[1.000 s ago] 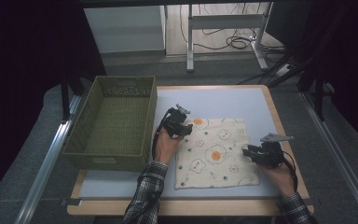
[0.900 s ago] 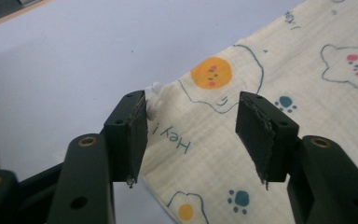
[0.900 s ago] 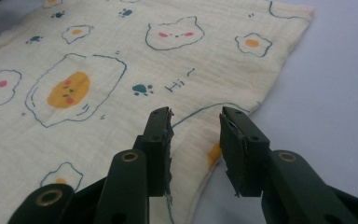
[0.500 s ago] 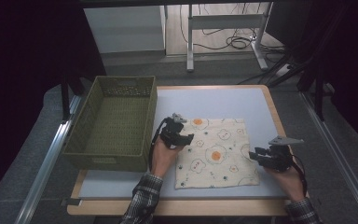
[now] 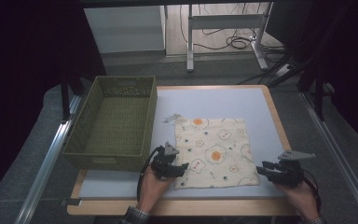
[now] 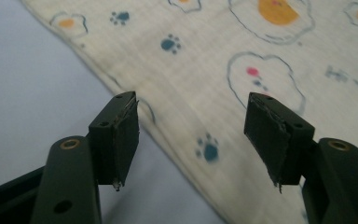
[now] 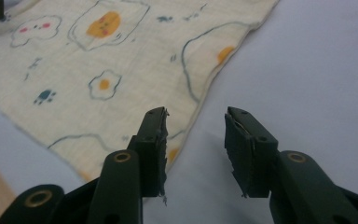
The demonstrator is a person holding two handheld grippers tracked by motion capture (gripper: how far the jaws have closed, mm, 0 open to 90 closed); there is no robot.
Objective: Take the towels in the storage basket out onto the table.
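- A green woven basket is seen standing on the left part of the desk, apparently empty.
- A small pale scrap is noted just right of the basket.
- Cables are seen on the floor beyond the desk.

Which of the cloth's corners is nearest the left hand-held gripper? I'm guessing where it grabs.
The near left corner, beside the left hand-held gripper, whose open jaws straddle that edge; the other corners lie farther off.
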